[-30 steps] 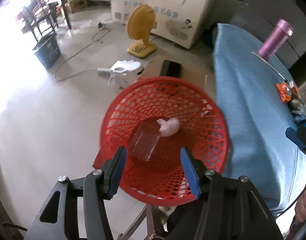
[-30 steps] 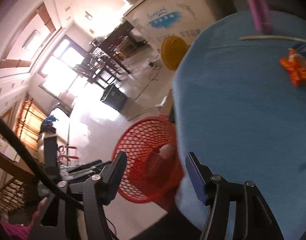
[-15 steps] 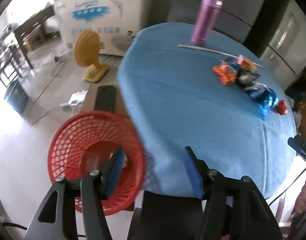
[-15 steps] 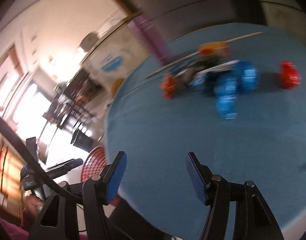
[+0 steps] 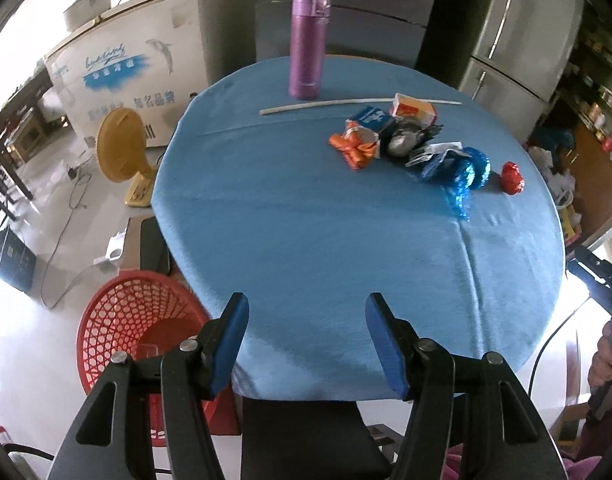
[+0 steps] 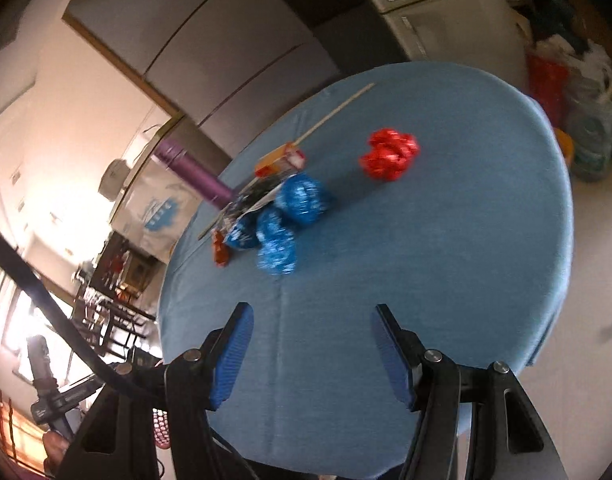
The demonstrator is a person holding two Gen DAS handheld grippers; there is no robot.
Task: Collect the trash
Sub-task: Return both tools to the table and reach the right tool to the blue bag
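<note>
Blue-padded left tongs (image 5: 306, 340) and right tongs (image 6: 310, 352) both gape wide and empty above the bench (image 5: 306, 220), wrappers (image 5: 410, 144) well beyond.

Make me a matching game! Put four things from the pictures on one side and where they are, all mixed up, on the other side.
Things:
1. purple bottle
2. red basket
3. red wrapper ball
4. yellow fan

Places:
A. alone on the table, right of the blue wrappers
B. on the floor by the white freezer
C. upright at the table's far edge
D. on the floor beside the table

Pairs: 1-C, 2-D, 3-A, 4-B
</note>
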